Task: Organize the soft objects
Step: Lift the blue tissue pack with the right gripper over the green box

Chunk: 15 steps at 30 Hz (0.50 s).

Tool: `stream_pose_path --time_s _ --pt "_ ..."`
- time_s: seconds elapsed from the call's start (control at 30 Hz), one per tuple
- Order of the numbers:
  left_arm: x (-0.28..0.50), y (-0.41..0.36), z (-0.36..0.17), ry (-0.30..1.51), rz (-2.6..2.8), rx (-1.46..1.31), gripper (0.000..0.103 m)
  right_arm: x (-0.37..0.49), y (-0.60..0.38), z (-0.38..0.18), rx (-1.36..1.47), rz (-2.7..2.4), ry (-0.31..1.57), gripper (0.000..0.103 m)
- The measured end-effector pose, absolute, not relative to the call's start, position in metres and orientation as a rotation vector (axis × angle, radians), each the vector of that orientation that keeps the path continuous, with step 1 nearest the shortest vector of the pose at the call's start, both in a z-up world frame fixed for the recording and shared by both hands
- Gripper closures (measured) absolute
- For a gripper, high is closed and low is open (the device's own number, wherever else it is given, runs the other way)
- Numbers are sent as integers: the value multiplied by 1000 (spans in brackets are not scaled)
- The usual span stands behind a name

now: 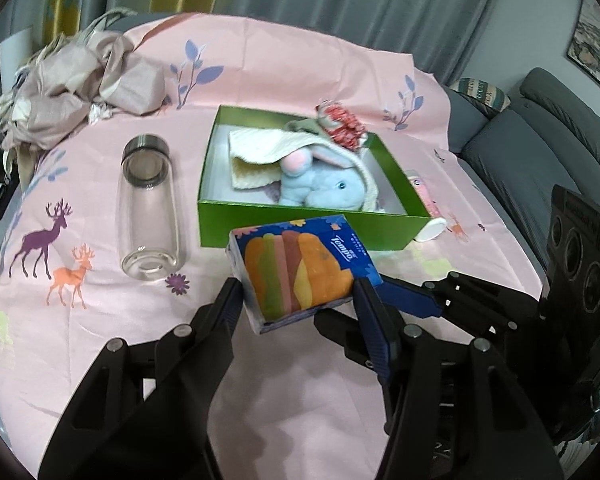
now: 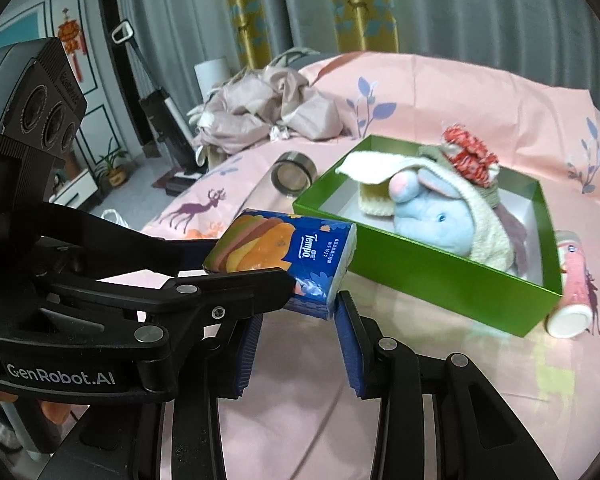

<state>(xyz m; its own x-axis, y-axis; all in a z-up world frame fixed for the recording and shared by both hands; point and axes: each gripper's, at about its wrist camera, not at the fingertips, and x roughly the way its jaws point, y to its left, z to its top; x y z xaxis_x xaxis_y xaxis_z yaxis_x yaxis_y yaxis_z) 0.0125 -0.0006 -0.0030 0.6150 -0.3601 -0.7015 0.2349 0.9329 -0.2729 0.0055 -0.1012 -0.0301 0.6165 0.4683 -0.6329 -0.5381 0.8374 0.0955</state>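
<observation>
A blue Tempo tissue pack hangs above the pink sheet, just in front of a green box. My left gripper is shut on its two long sides. From the right, my right gripper holds the pack's near corner. One of its blue fingers lies along the pack's edge, and its other pad is hidden behind the left gripper. Inside the box lie a blue plush rabbit, a cream knit cloth and a red-and-white knit piece.
A glass bottle lies on its side left of the box. A pink tube rests against the box's right wall. Crumpled beige fabric is heaped at the far left. A grey sofa stands beyond the right edge.
</observation>
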Motion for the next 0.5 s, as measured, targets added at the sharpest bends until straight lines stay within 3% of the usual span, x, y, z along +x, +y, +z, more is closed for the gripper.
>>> stream_pose_path --time_s 0.5 --pt "6 -36 29 785 -379 -72 47 -10 -135 -5 -53 554 610 64"
